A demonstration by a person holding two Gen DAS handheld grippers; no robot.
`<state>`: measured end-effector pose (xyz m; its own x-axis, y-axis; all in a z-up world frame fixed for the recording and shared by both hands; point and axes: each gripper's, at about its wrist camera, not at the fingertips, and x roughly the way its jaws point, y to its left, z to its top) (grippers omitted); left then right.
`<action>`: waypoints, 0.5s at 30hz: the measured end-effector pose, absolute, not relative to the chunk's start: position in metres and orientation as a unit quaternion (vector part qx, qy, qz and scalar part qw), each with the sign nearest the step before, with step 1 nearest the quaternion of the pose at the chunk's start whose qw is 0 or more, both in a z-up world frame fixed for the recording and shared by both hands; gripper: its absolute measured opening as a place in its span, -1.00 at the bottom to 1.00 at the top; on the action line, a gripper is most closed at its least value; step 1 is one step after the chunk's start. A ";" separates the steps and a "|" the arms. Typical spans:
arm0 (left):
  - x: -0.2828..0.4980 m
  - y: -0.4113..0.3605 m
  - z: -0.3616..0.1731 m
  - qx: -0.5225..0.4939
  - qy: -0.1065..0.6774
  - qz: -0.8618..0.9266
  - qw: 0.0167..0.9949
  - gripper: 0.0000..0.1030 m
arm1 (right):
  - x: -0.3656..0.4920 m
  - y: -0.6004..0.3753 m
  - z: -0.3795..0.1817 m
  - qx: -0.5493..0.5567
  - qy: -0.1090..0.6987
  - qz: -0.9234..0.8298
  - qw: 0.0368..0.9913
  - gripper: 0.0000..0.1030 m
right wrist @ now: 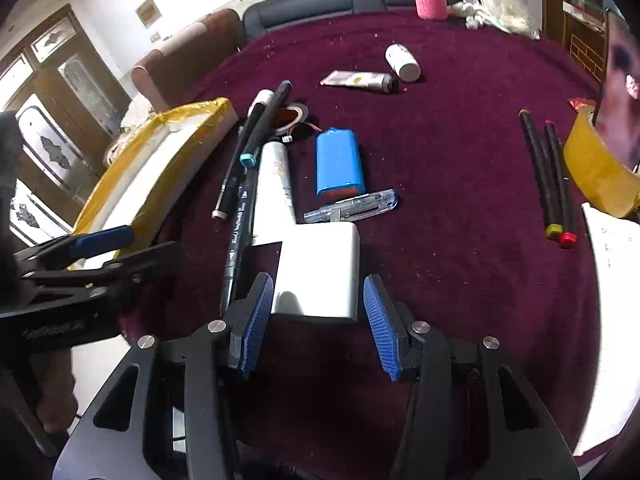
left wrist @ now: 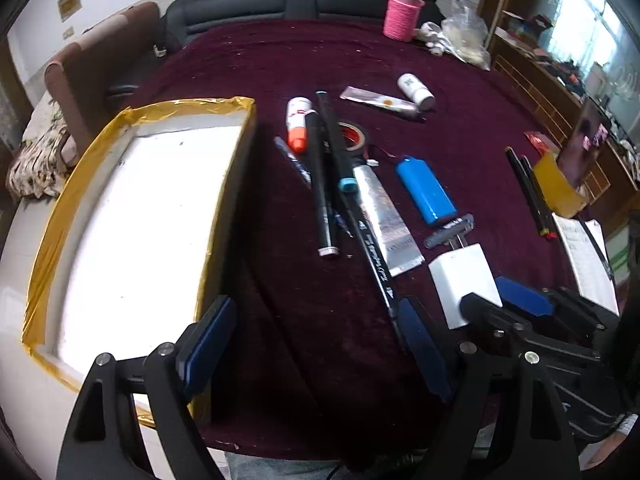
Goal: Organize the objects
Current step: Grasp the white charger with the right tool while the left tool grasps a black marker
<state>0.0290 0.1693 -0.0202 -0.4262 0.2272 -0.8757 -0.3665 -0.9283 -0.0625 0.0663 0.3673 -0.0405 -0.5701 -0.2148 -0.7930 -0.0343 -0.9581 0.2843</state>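
Currently you are bringing the right gripper (right wrist: pixel 318 320) around the white charger (right wrist: pixel 320 272), its blue pads (right wrist: pixel 258 320) spread on either side of the near end and not yet pressing; the left pad looks close to touching, the right one stands clear. The charger is lying flat on the maroon tablecloth (right wrist: pixel 460 184), prongs pointing away from you toward a clear pen (right wrist: pixel 352 206), so you are approaching from the plain end, where the flat sides give the pads something square to close on.

You are holding the left gripper (left wrist: pixel 316 344) released and empty, hovering low between the foam box (left wrist: pixel 140 216) and the clutter. That position appears deliberate: it is keeping clear of the right tool while staying near the box, which I judge to be the destination, since its taped yellow rim is open and nothing is lying inside.

The rest of the loose items are waiting beyond the charger: a blue battery pack (right wrist: pixel 339 162), a silver tube (left wrist: pixel 386 216), a long black marker (left wrist: pixel 360 208) and a roll of black tape (left wrist: pixel 352 136) partly under the pens.

One risk noted: the long marker is lying just beside the charger's left edge, so the left pad may be catching it as you close.
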 end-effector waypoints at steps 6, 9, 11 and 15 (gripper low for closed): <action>0.039 0.156 -0.024 -0.527 0.043 0.830 0.178 0.61 | 0.049 0.363 -0.052 0.473 -0.121 -0.872 0.040 -0.06; 0.038 0.163 -0.027 -0.535 0.040 0.822 0.189 0.61 | 0.048 0.371 -0.057 0.480 -0.139 -0.864 0.052 -0.06; 0.038 0.169 -0.028 -0.538 0.047 0.819 0.194 0.61 | 0.053 0.376 -0.056 0.483 -0.146 -0.862 0.055 -0.06; 0.034 0.182 -0.034 -0.538 0.070 0.820 0.184 0.43 | 0.063 0.385 -0.055 0.486 -0.144 -0.861 0.042 -0.05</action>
